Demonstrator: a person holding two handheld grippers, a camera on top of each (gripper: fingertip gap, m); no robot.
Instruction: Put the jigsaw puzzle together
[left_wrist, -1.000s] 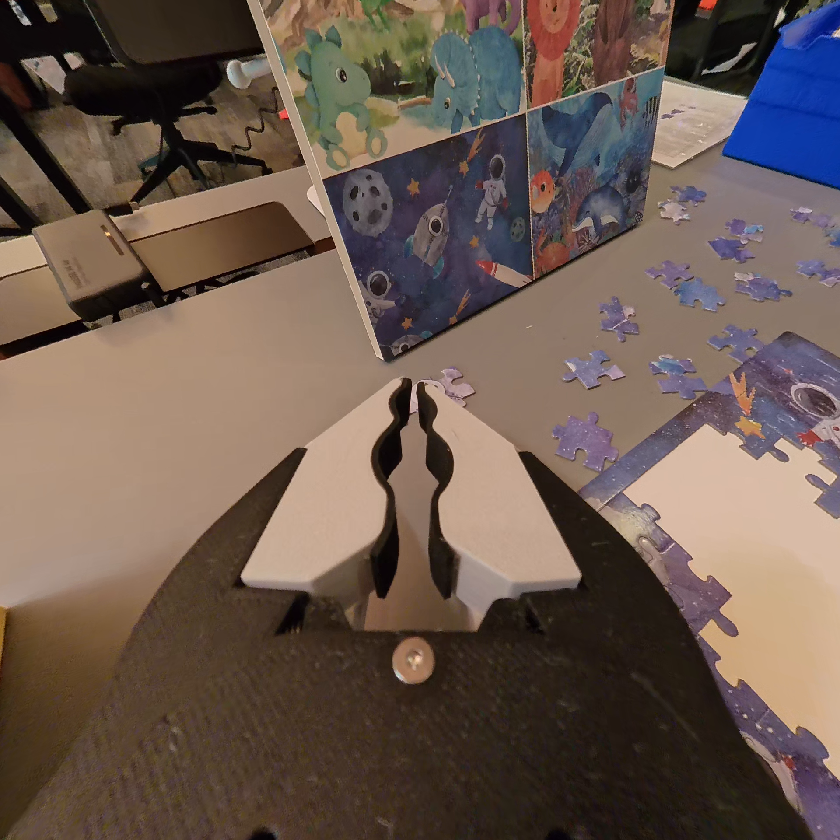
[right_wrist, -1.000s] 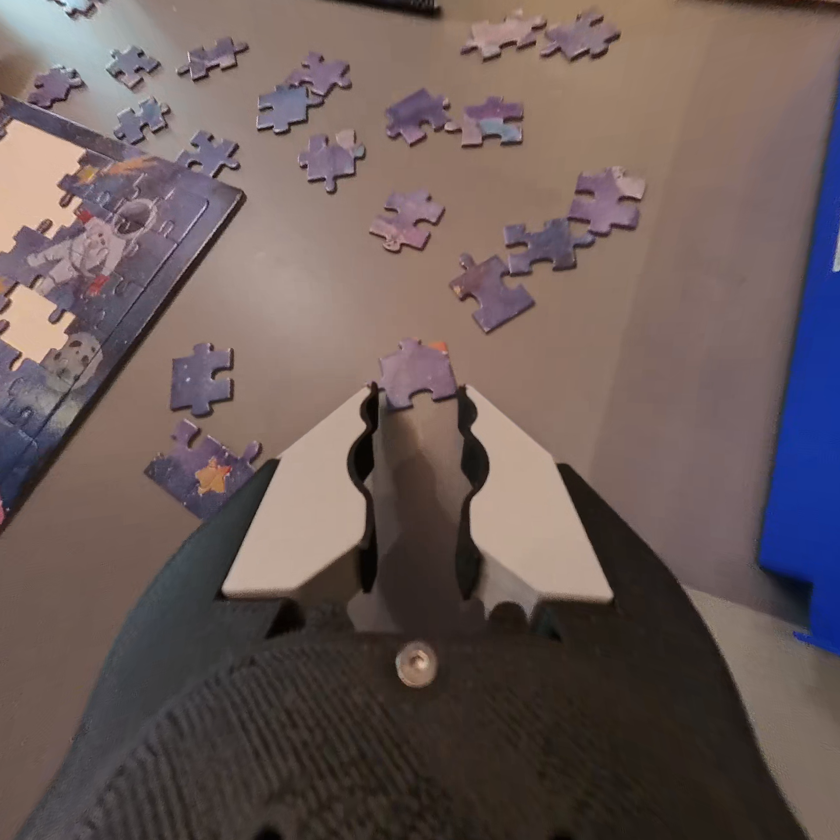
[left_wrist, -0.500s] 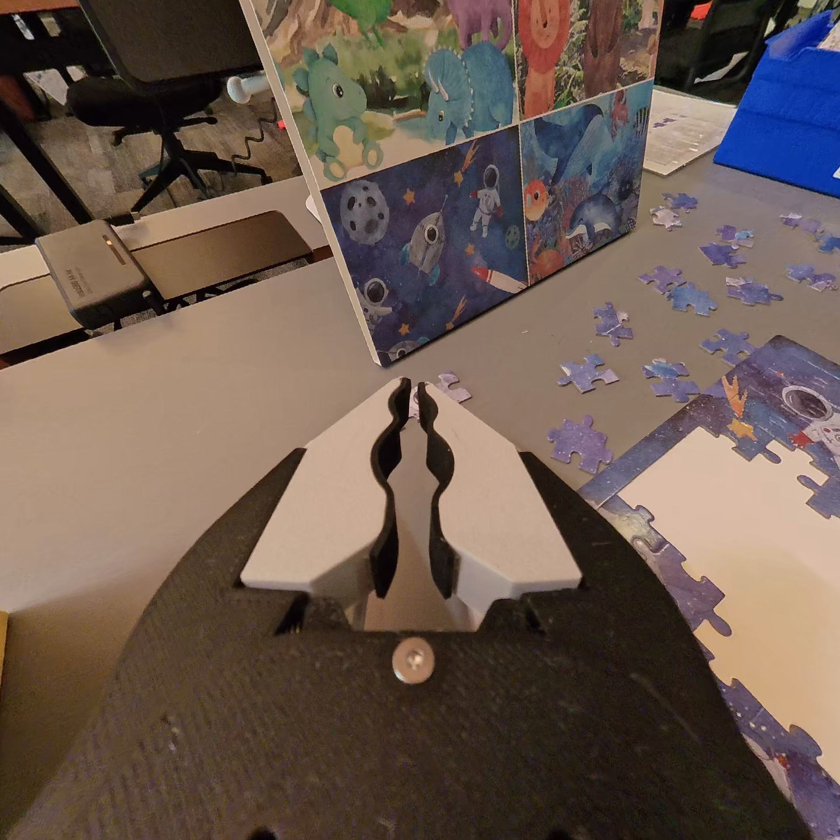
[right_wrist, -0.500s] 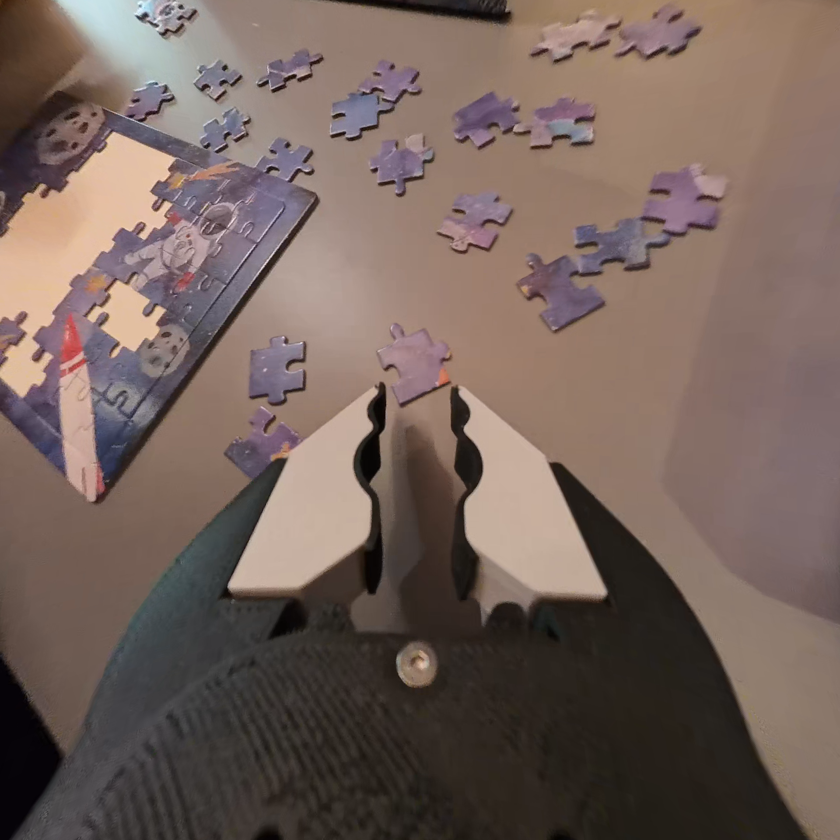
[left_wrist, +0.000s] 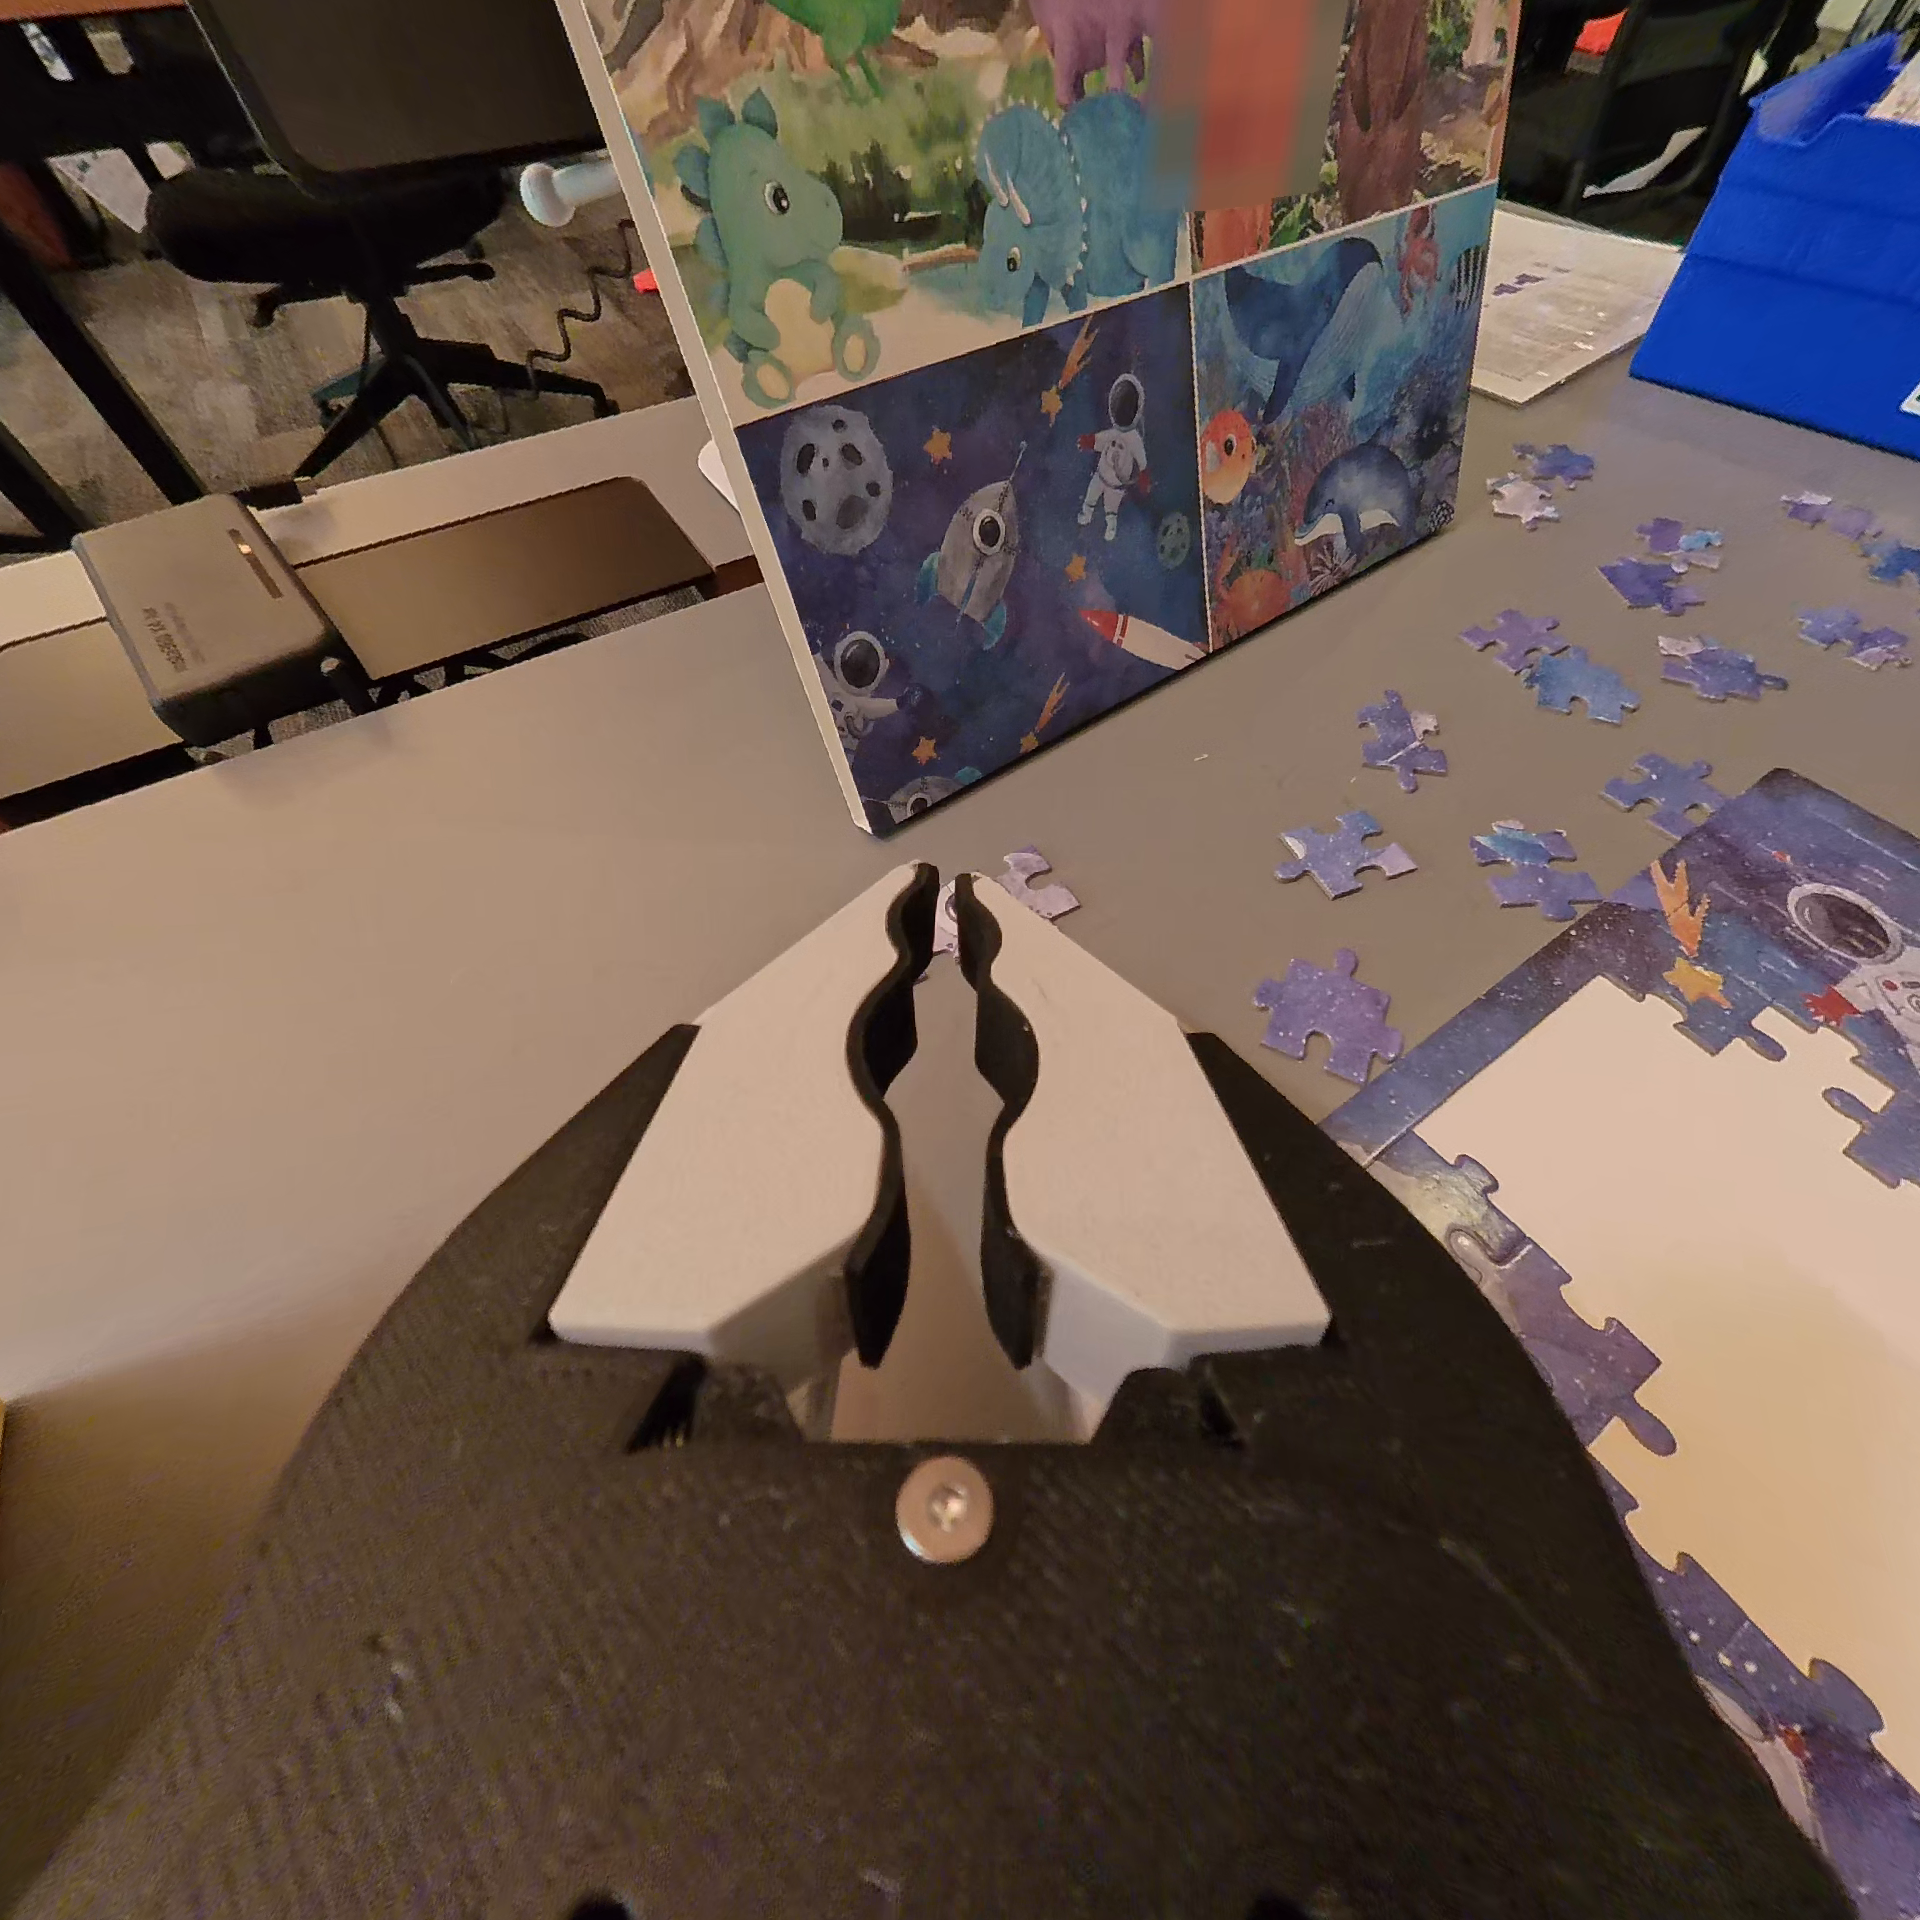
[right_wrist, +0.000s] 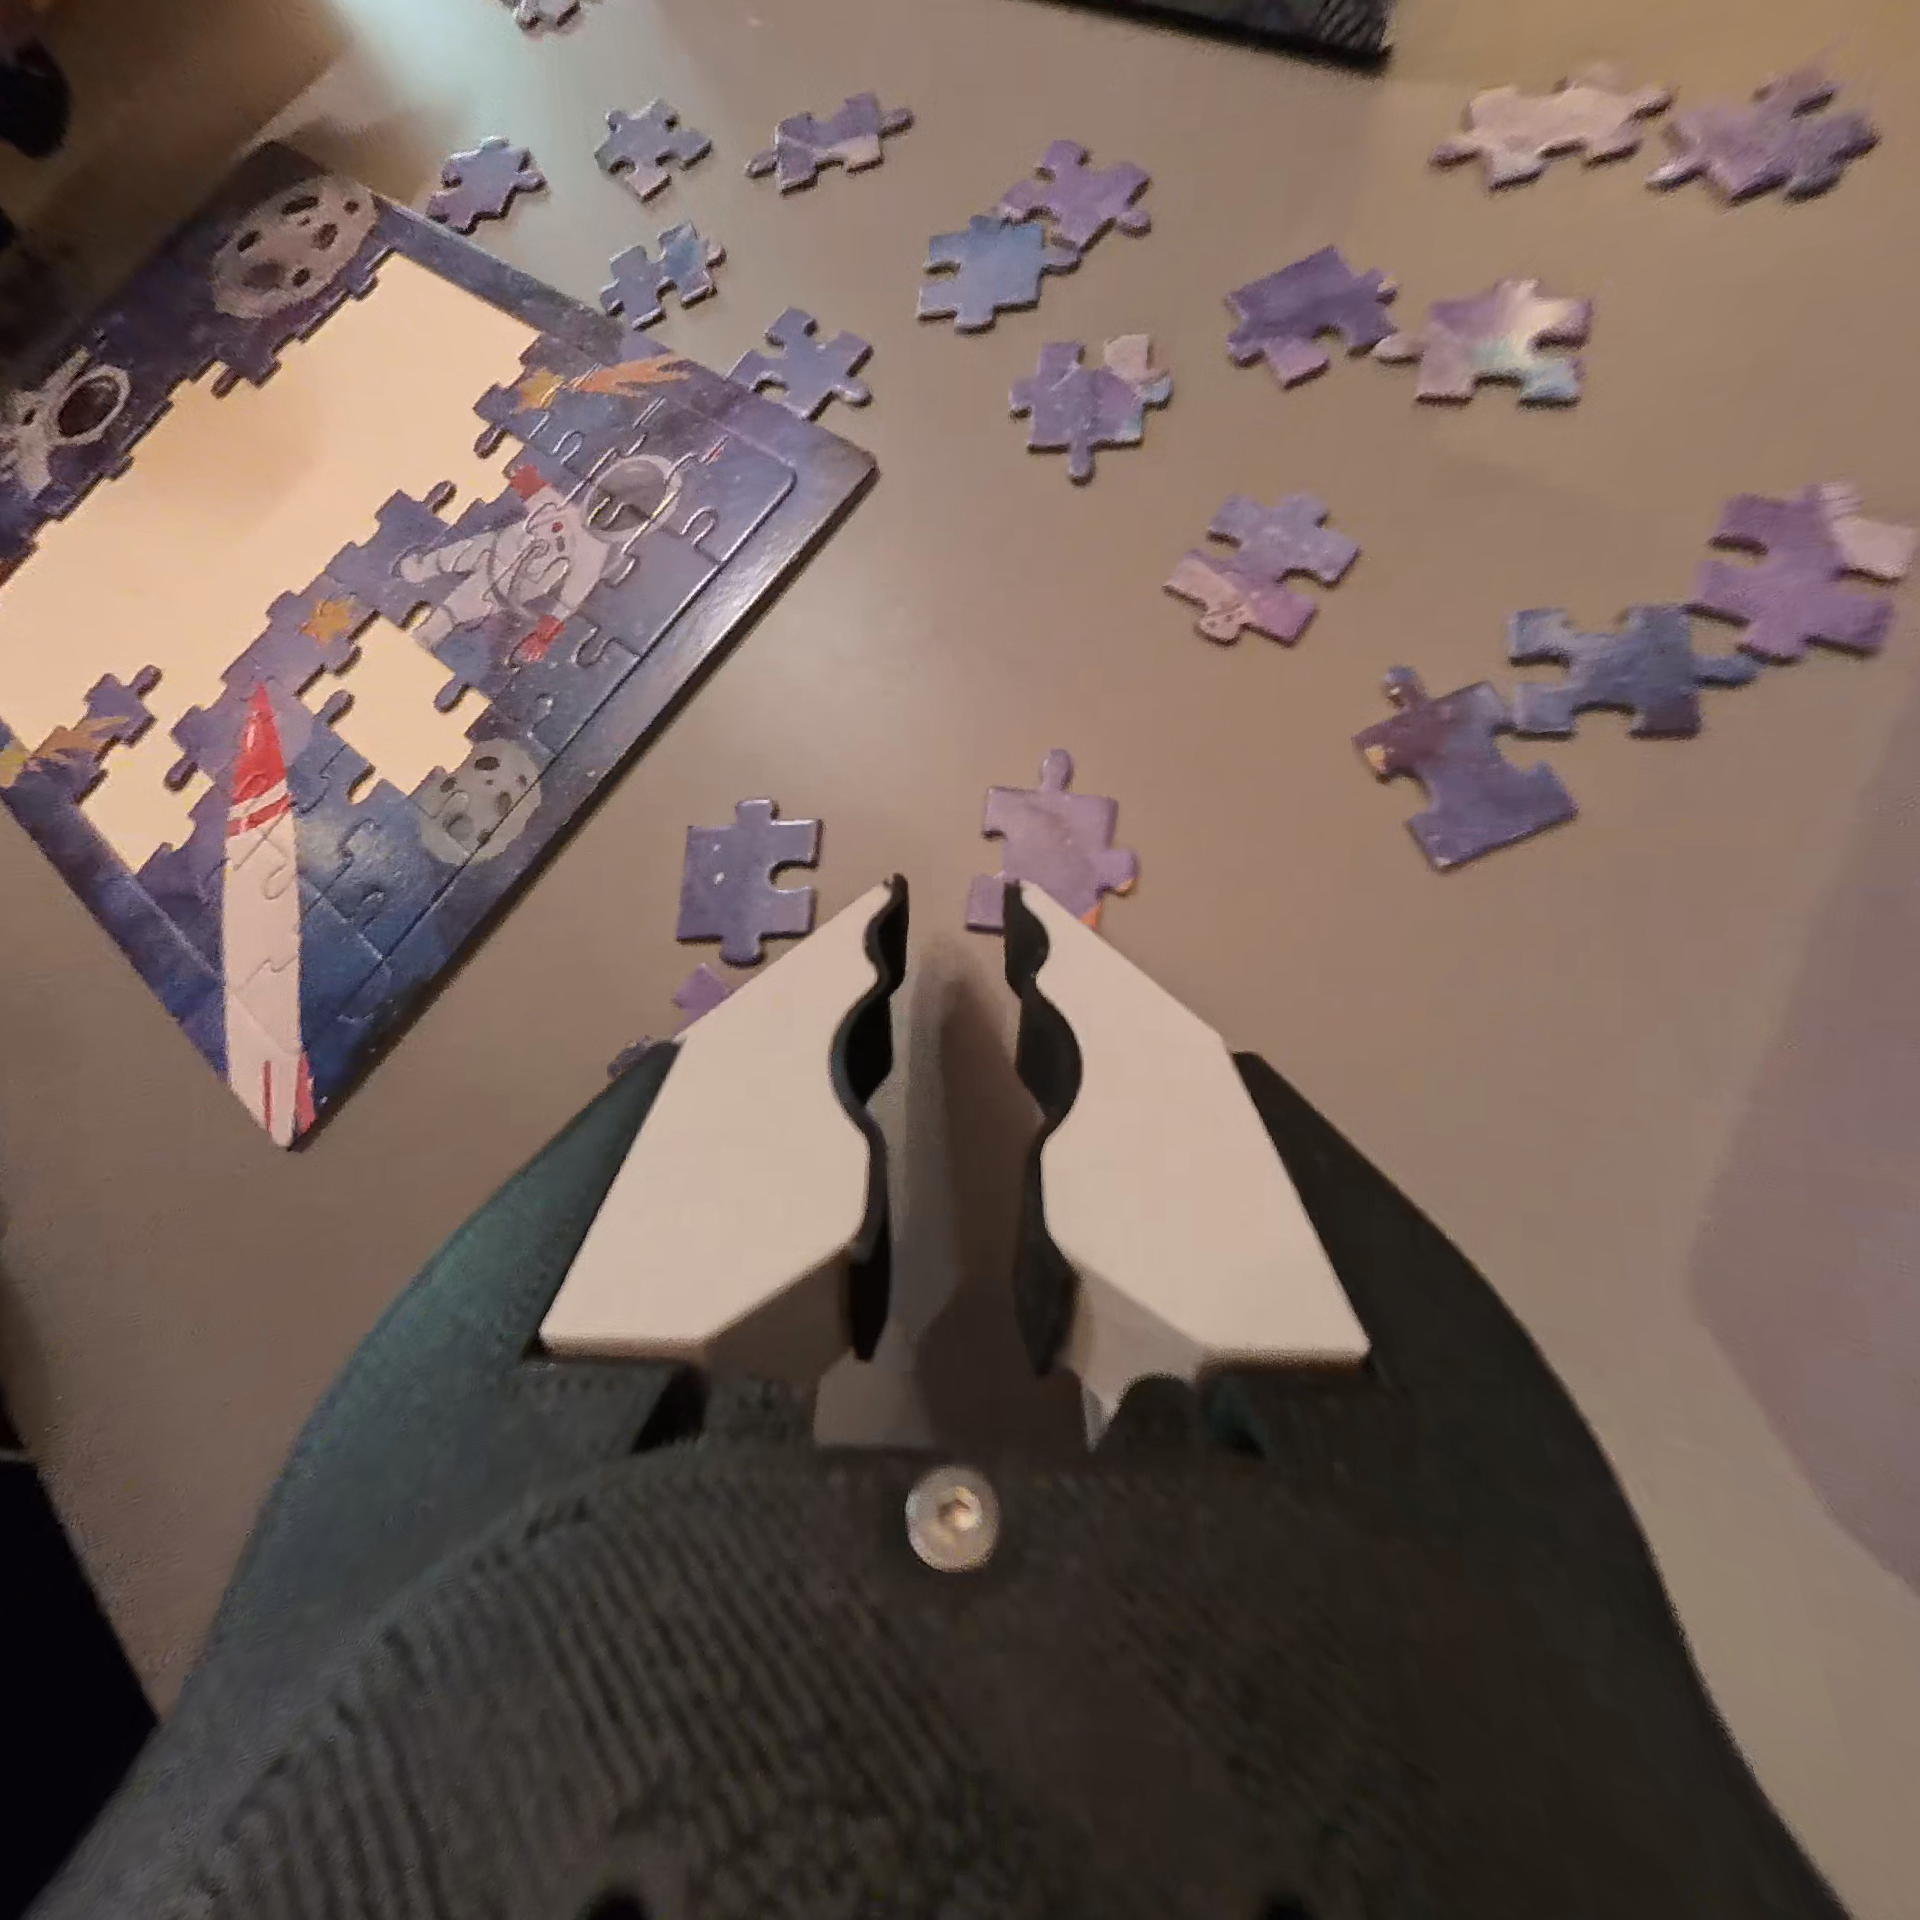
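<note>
My left gripper (left_wrist: 940, 878) is shut and hangs over the grey table (left_wrist: 416, 935). A pale purple puzzle piece (left_wrist: 1039, 885) lies flat on the table just beyond and partly under its tips. My right gripper (right_wrist: 954, 894) is open with a narrow gap and nothing between the pads. A purple puzzle piece (right_wrist: 1055, 831) lies on the table just ahead, partly under the right fingertip (right_wrist: 1023, 904). A darker purple piece (right_wrist: 743, 868) lies left of the tips. The partly filled space puzzle board (right_wrist: 727, 540) lies to the left; it also shows in the left wrist view (left_wrist: 1475, 1049).
A puzzle box (left_wrist: 1039, 468) with animal and space pictures stands upright ahead of the left gripper. Several loose purple pieces (right_wrist: 1465, 769) lie scattered on the table. A blue bin (left_wrist: 1808, 249) and a sheet of paper (left_wrist: 1558, 312) are at the far right. One gripper's finger ends stand about 40 centimeters off the other's. To the darker purple piece (right_wrist: 743, 868): right tips about 4 centimeters, left tips about 35 centimeters.
The right jaws have narrowed on air and the gripper has drawn back; the purple piece once between its tips now lies ahead to the right. The left gripper has barely moved.
</note>
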